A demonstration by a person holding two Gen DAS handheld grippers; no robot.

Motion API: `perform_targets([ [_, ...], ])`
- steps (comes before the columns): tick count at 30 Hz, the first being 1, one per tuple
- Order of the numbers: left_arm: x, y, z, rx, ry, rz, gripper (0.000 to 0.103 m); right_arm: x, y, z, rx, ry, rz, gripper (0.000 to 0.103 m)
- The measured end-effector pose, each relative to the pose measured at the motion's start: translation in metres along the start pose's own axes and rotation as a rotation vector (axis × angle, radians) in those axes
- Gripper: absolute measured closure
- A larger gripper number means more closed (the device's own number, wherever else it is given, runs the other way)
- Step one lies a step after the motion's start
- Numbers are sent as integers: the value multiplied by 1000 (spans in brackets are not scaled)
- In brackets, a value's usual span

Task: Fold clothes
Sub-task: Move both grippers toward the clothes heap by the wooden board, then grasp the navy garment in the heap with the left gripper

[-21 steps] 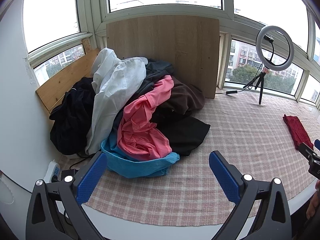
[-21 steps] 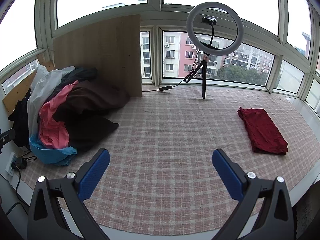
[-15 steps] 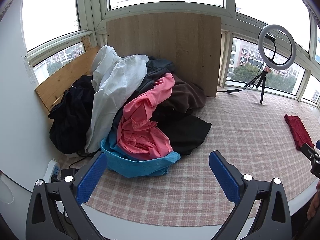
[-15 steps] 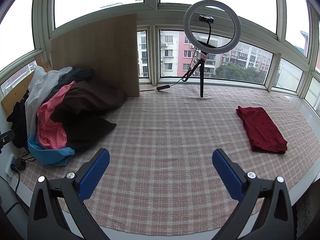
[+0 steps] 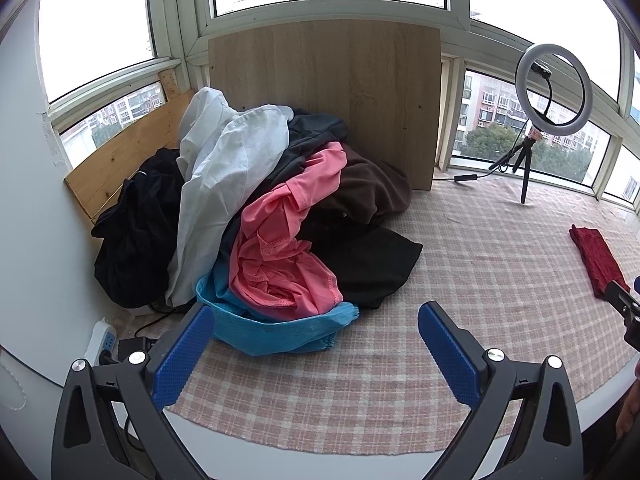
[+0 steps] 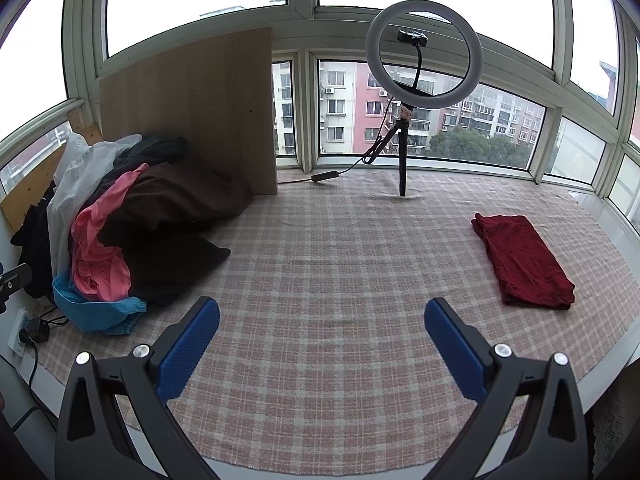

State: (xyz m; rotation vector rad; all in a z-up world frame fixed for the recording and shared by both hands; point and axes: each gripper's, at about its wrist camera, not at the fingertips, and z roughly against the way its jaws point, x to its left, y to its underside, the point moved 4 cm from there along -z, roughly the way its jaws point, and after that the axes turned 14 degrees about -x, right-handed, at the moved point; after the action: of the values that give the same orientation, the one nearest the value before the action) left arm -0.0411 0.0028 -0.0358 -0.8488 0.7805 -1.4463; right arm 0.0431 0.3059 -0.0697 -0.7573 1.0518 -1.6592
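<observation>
left gripper (image 5: 316, 344): jaws released, facing clothes pile (image 5: 276, 220) | right gripper (image 6: 320, 344): jaws released, over mat (image 6: 340, 248) | red garment (image 6: 520, 264): folded

Heaped clothes pile (image 5: 256, 216); folded red garment (image 6: 520, 264) apart

Both hand-held grippers: left (image 5: 314, 346), right (image 6: 320, 338); black frames, blue textured pads (image 6: 188, 346), silver screws.

Home bay window (image 6: 400, 8), clothes pile (image 5: 260, 220)
</observation>
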Motion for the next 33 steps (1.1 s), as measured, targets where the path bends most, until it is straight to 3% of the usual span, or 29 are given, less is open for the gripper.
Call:
perform_targets([
  [4,1,0,-1,-4,8,9,1,1,-1,-1,-4,-10,5,0],
  [12,19,-4,2,-35,19,61,1,12,-15,-2,-91,-124,-19,0],
  [20,69,-5,2,-45,-104,103,1,58,-45,-17,-194,-253,144,0],
  [27,116,-12,6,-81,-219,105,1,107,-68,-67,-141,-396,140,0],
  [33,149,-14,11,-118,-300,137,1,162,-62,-115,-85,-480,240,1],
])
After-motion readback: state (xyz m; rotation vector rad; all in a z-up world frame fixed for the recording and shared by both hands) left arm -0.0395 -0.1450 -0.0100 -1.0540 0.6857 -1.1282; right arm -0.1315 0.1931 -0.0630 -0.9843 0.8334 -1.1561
